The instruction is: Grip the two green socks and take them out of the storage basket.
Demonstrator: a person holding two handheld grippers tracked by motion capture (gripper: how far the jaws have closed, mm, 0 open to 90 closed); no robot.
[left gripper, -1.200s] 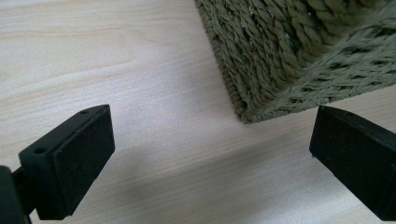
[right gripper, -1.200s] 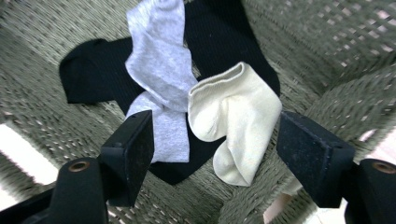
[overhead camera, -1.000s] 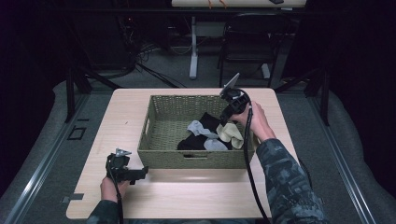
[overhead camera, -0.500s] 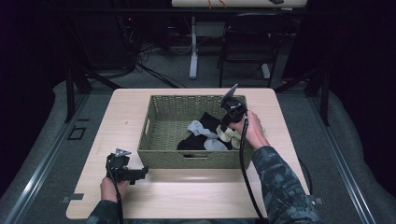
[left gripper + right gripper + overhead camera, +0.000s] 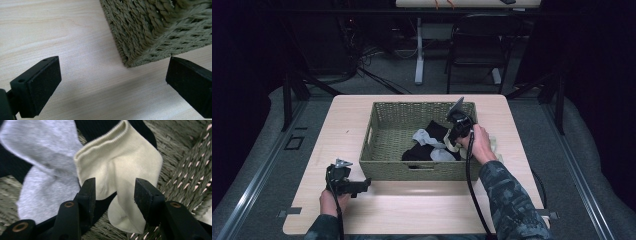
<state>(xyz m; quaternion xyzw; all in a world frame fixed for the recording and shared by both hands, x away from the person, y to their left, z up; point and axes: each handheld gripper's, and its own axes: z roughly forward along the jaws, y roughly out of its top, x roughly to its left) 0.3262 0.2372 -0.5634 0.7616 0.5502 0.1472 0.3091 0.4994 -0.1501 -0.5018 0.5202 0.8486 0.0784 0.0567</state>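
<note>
Right gripper [image 5: 115, 188]: jaws parted, set to either side of a fold of the cream sock [image 5: 125, 165]. The pads do not yet press the fabric; a gap shows at the right jaw, and the left jaw sits at the sock's edge. The cream sock lies on the basket floor, cuff up and away from the jaws, toe end hanging below them. Just beside it, to the left in the right gripper view, lies a grey sock [image 5: 42, 170], overlapping black fabric [image 5: 10, 162] beneath.

In the high view, the right gripper [image 5: 455, 136] dips into the right half of the woven basket [image 5: 392, 131], over the sock pile, near the right wall.

Left gripper [image 5: 112, 82]: jaws wide apart, holding nothing. It hovers low over the wooden table [image 5: 50, 30], with a lower corner of the basket [image 5: 150, 32] just ahead, between the two jaws but not touched. In the high view, the left gripper [image 5: 362, 186] sits at the basket's near left corner, well apart from the socks.
</note>
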